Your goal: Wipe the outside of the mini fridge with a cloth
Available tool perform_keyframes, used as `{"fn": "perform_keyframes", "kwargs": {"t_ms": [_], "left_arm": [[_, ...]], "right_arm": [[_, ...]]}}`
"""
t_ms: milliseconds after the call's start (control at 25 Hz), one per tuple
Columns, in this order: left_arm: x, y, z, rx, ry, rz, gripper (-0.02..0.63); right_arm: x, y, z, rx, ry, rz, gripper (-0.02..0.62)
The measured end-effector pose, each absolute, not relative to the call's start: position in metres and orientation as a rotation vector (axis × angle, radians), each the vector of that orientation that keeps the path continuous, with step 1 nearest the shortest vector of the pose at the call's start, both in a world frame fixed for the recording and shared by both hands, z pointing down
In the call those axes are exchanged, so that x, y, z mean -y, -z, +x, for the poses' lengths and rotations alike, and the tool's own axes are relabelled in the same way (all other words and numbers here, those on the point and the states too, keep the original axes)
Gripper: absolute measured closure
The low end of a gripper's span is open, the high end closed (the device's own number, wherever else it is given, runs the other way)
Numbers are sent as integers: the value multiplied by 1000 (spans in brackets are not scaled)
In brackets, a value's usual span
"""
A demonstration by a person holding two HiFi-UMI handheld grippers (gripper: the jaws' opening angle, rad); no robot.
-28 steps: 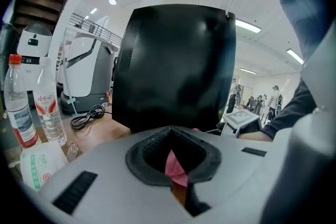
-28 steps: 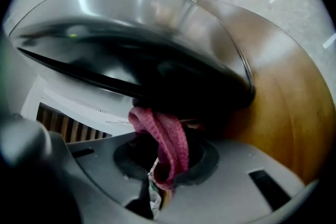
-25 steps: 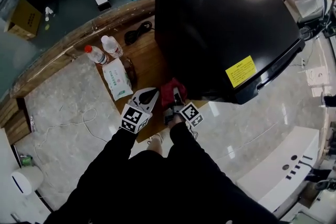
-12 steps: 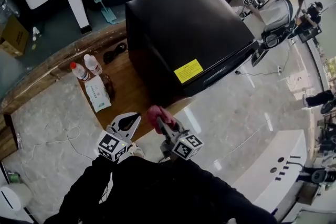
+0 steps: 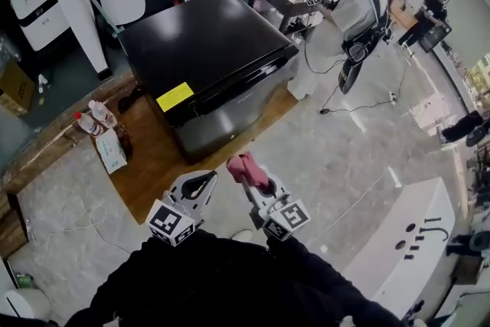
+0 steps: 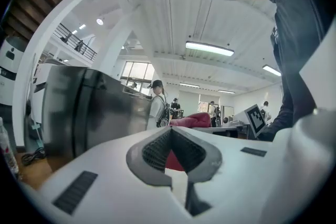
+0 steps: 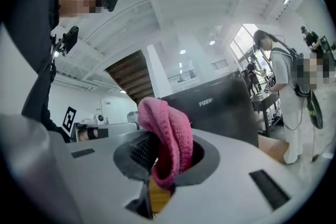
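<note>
We count one mini fridge point(image 5: 207, 50), black and glossy with one yellow label point(image 5: 175, 96), standing on a wooden platform point(image 5: 153, 165). One bunched pink cloth point(image 5: 243, 167) is clamped in the right gripper point(image 5: 256, 186), raised well short of the fridge. The left gripper point(image 5: 207, 180), level beside it, has its jaws together on nothing.

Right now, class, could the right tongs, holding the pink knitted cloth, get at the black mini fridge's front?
Probably yes, with a step forward: the right tongs grip the pink cloth, and only floor lies before the black mini fridge.
</note>
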State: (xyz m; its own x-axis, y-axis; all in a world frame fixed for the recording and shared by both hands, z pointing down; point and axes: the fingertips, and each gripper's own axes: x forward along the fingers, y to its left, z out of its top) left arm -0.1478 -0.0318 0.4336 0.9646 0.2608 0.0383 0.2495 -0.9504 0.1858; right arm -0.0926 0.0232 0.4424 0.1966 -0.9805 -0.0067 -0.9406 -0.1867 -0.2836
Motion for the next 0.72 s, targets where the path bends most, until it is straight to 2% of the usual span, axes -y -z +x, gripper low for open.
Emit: {"fn": "perform_keyframes", "kwargs": {"t_ms": [440,720], "left_arm": [[-143,-389,-31,-466,-5,2966,600],[-163,-381,24,-449,10,2978,600]], "right_arm": [[-200,-379,14,-1888,-13,-2408,526],[-216,-373,61,-1960,-82,-2426,526]]}}
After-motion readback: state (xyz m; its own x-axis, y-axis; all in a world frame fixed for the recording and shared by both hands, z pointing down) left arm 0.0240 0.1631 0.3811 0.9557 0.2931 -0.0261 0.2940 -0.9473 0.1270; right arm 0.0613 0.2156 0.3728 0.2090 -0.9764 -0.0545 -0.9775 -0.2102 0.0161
